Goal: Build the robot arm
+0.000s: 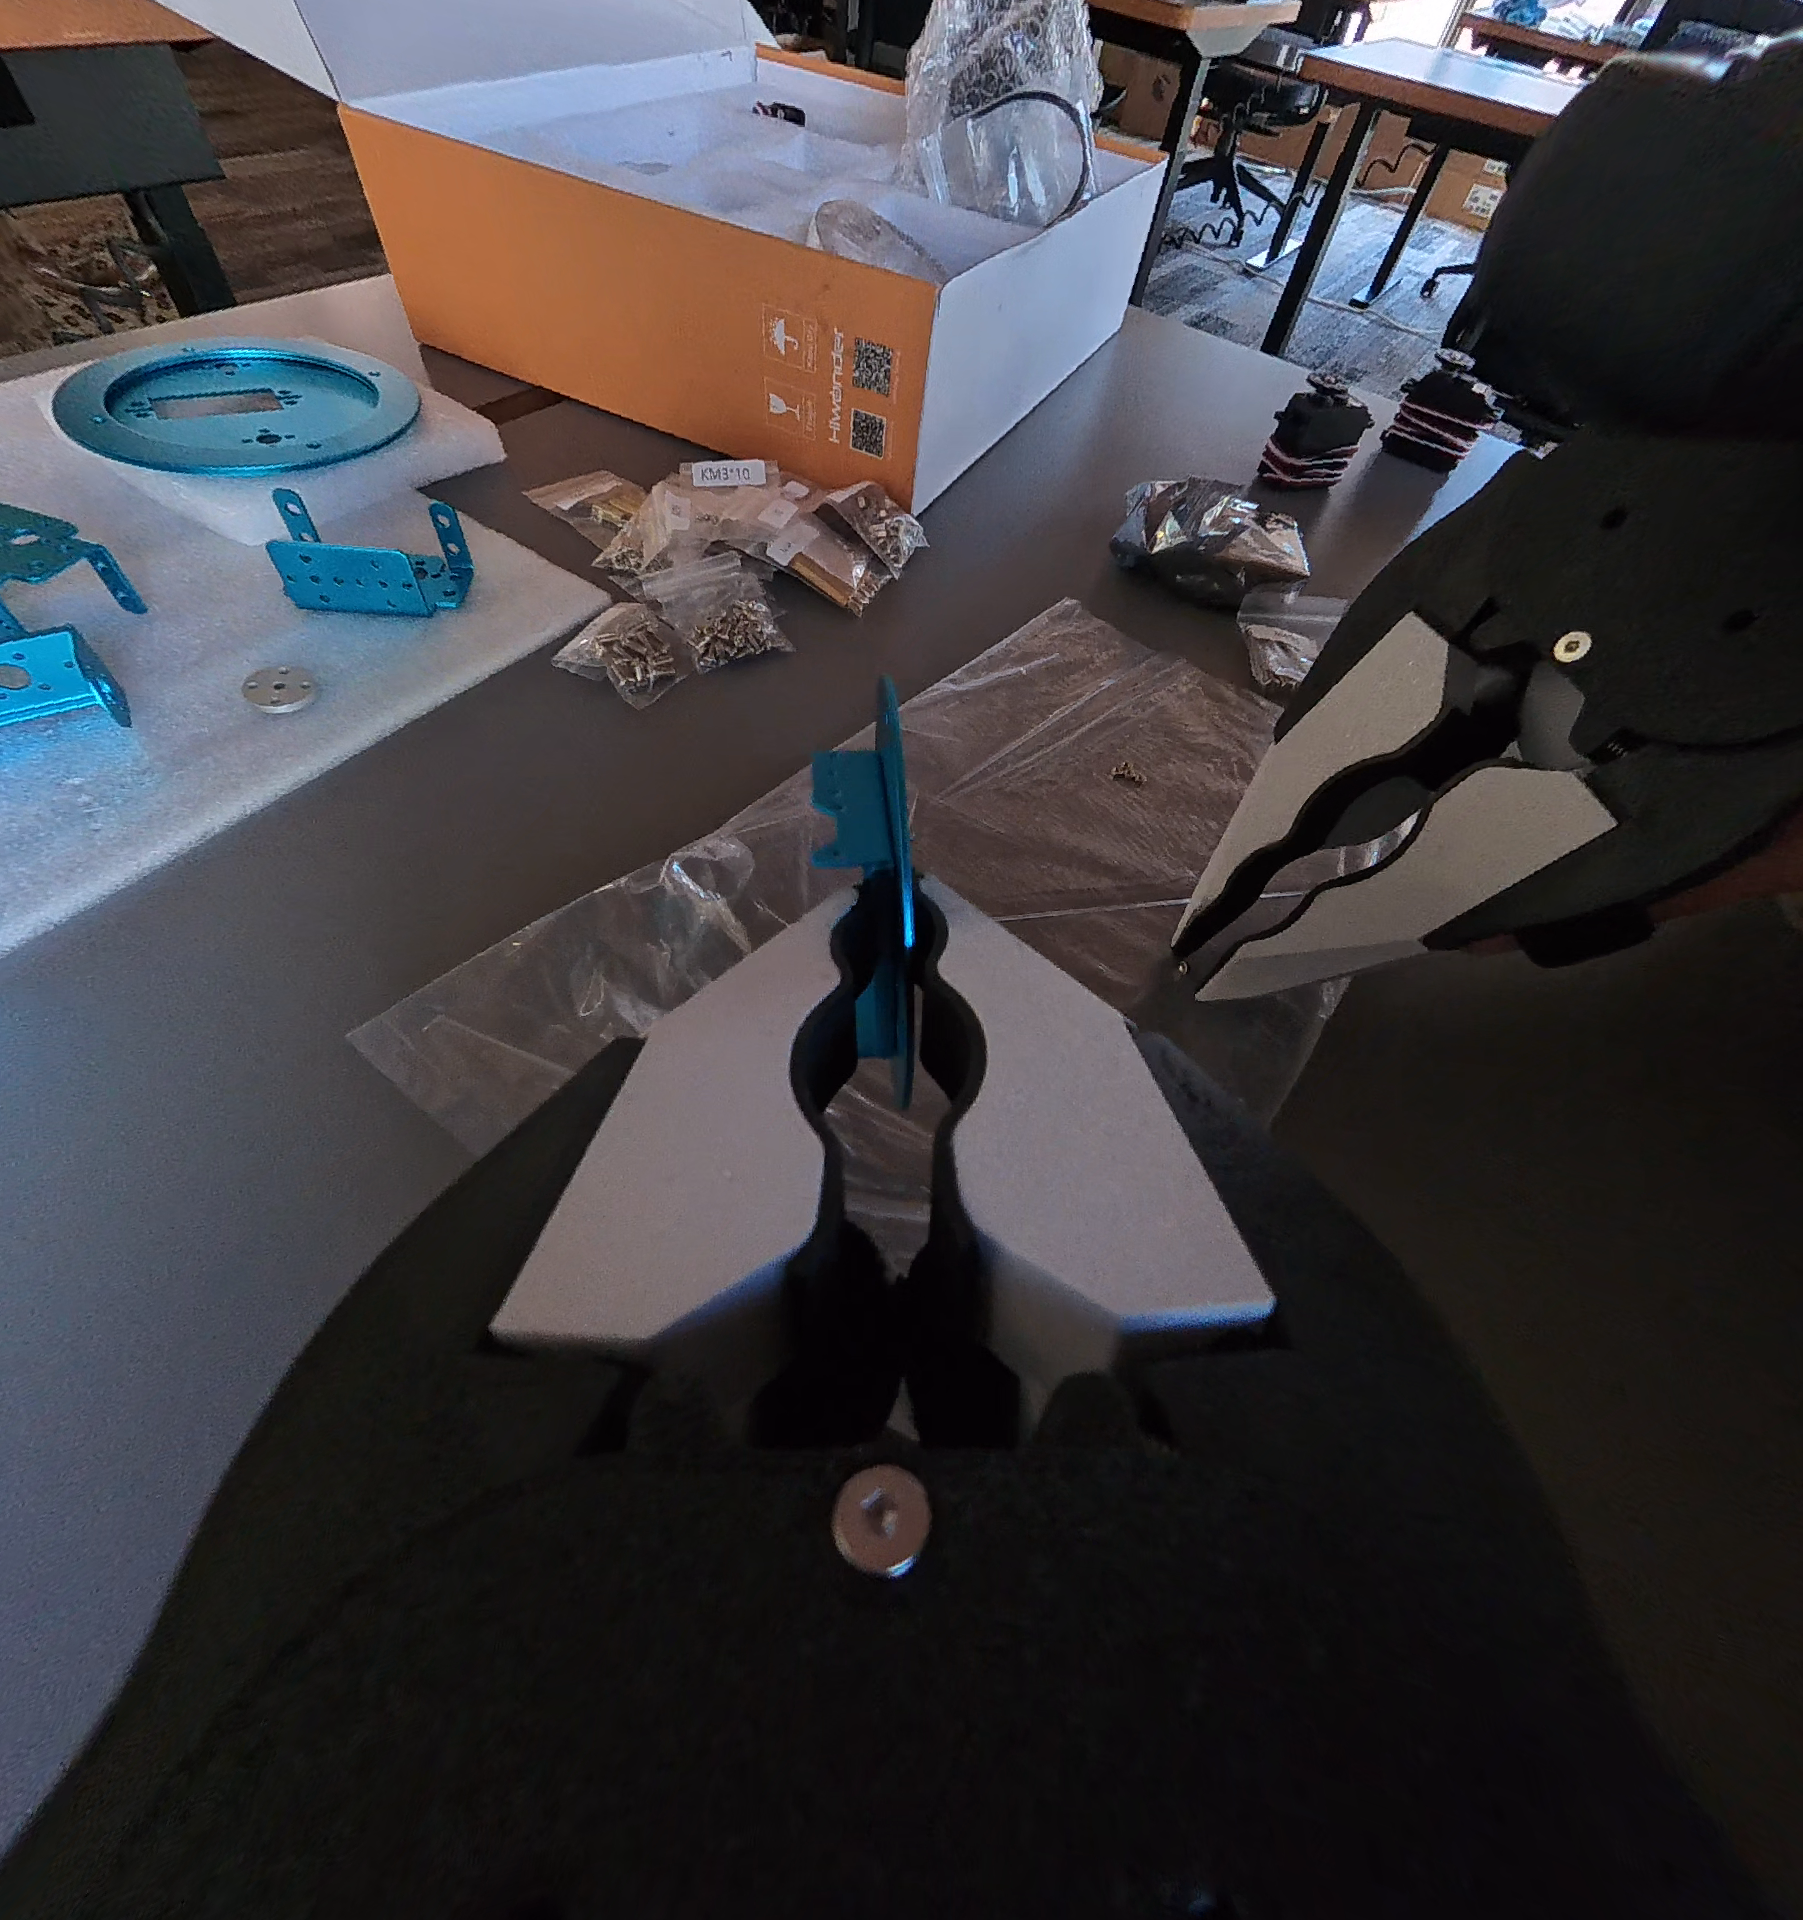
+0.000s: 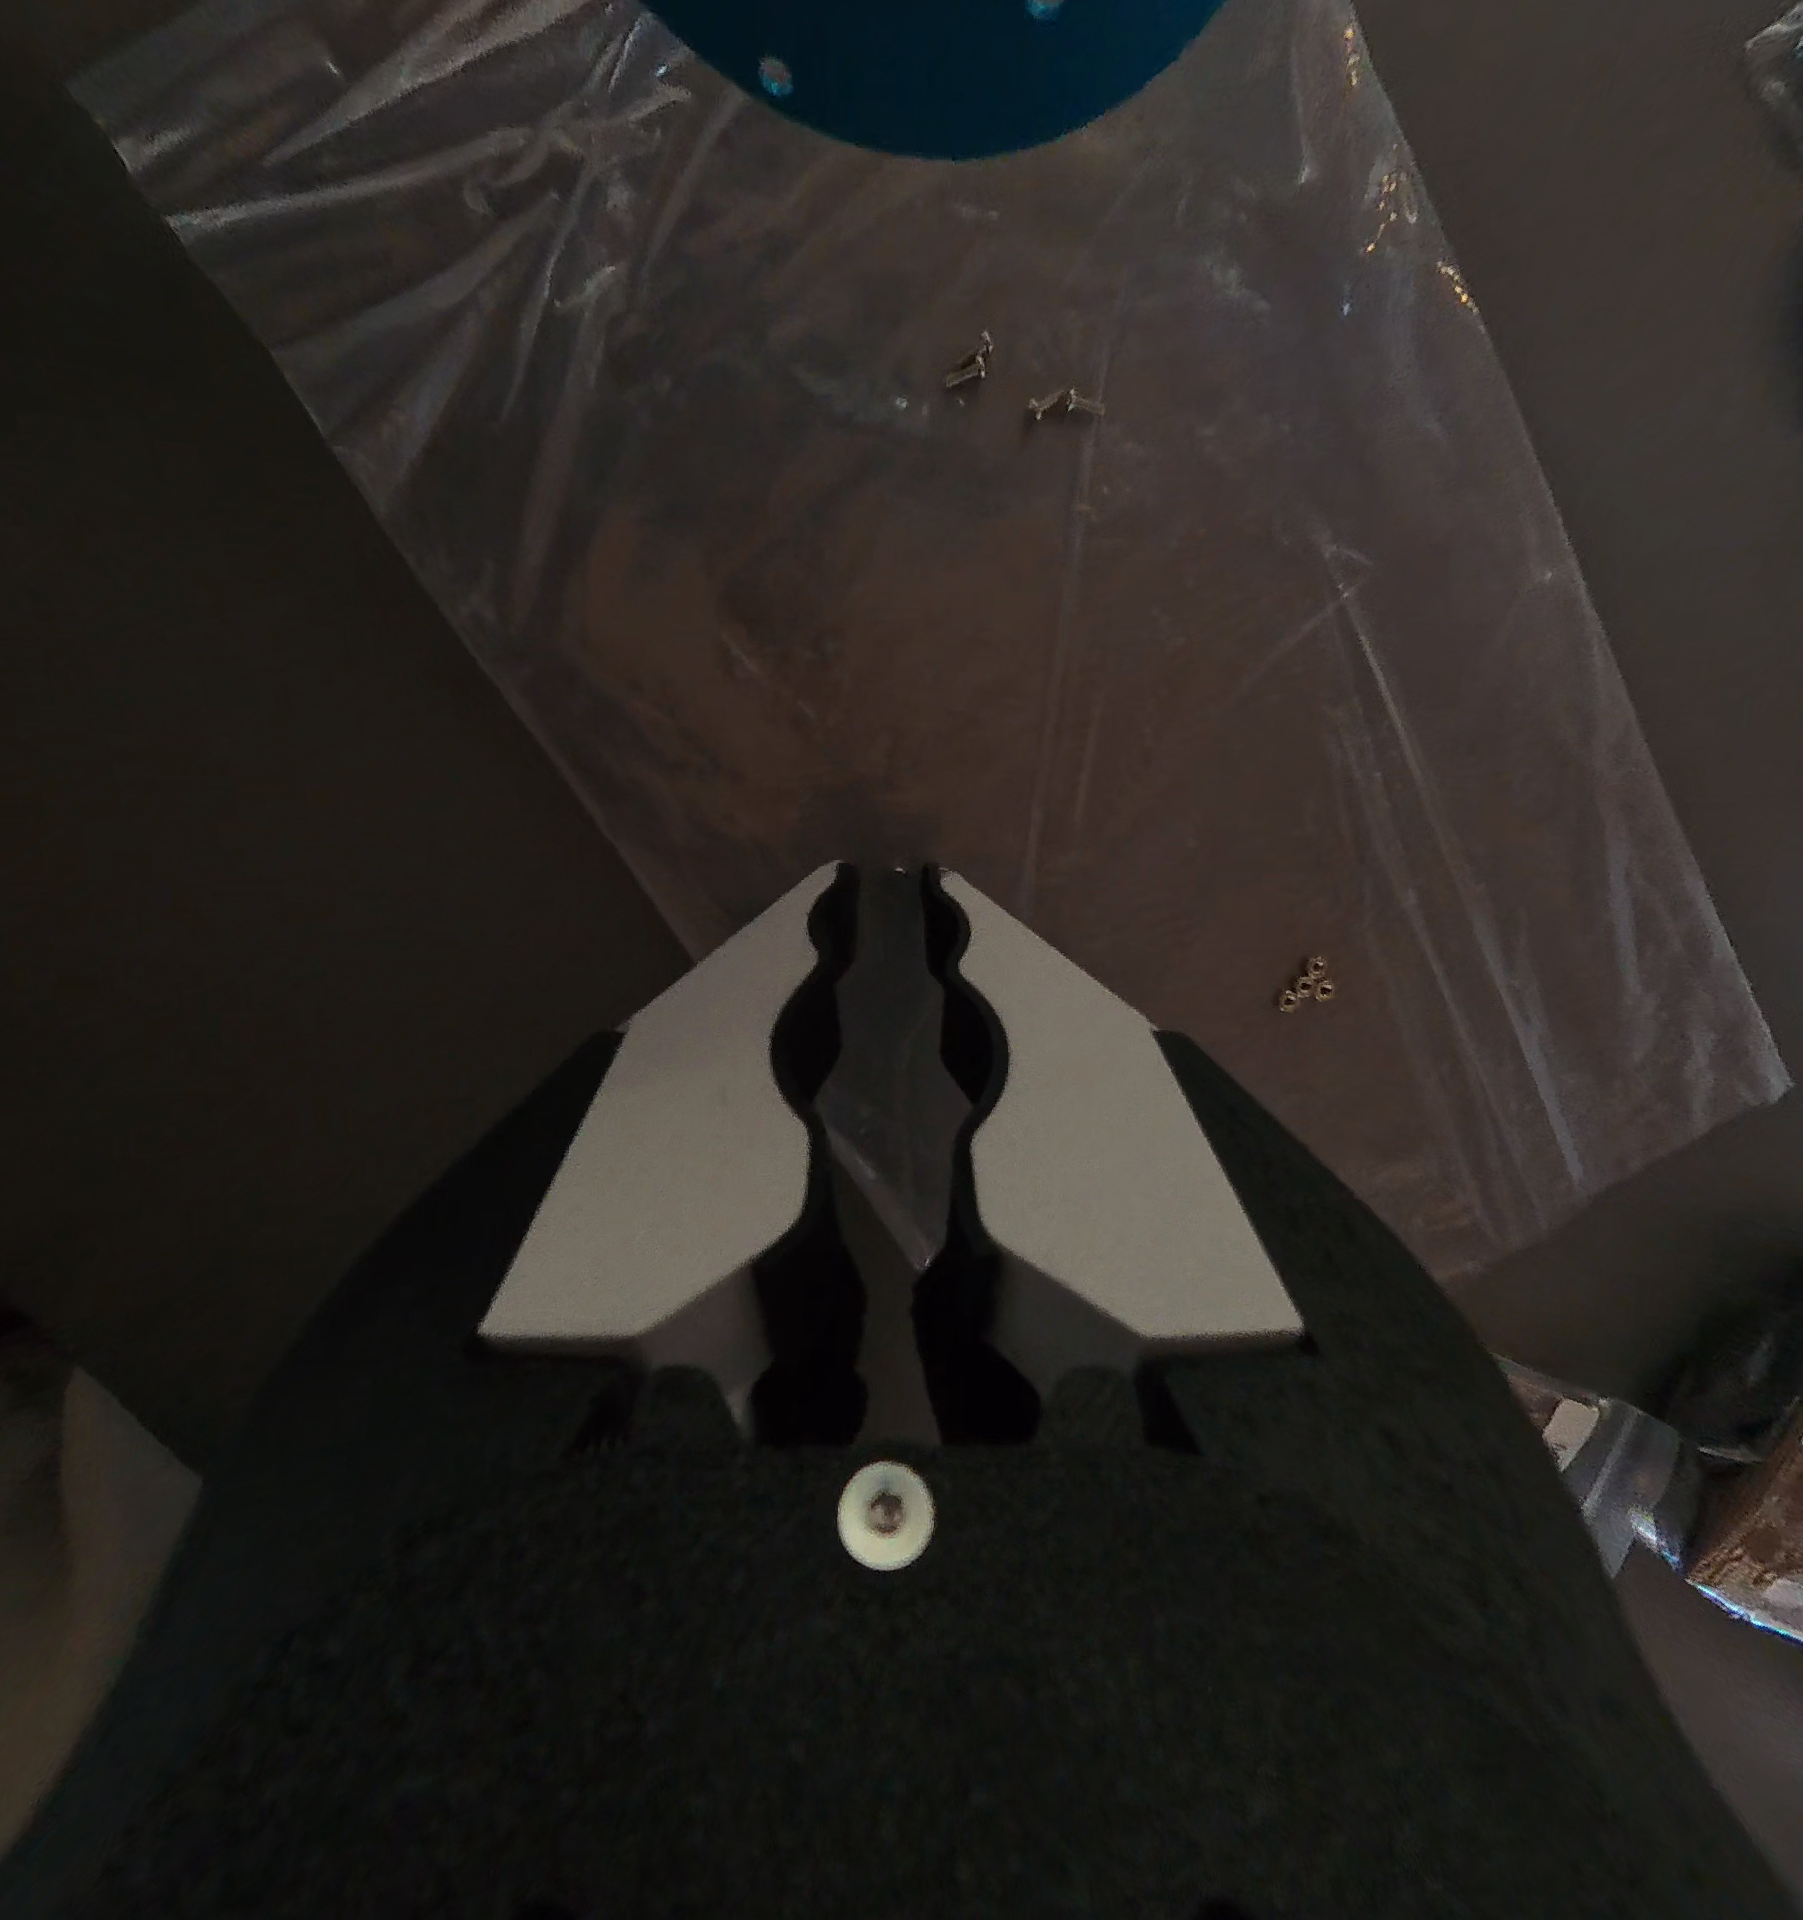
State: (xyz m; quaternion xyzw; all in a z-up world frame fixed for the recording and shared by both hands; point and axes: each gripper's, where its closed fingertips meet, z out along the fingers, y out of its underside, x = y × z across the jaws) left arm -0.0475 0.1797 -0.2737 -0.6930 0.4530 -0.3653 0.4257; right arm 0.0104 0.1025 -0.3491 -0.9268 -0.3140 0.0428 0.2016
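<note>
Left wrist view: we see left gripper clamped on thin blue anodised metal disc with bracket, held edge-on, upright, above clear crumpled plastic sheet on grey table. Right gripper near right, tips low over sheet. Far: open orange-and-white cardboard box; small bags of screws; blue metal ring on white foam, far left.

Right wrist view: we see right gripper nearly together, perhaps pinching tiny screw; too dim, we cannot tell. Loose brass screws on sheet, farther off; disc at far edge.

Printed markings on orange box
</note>
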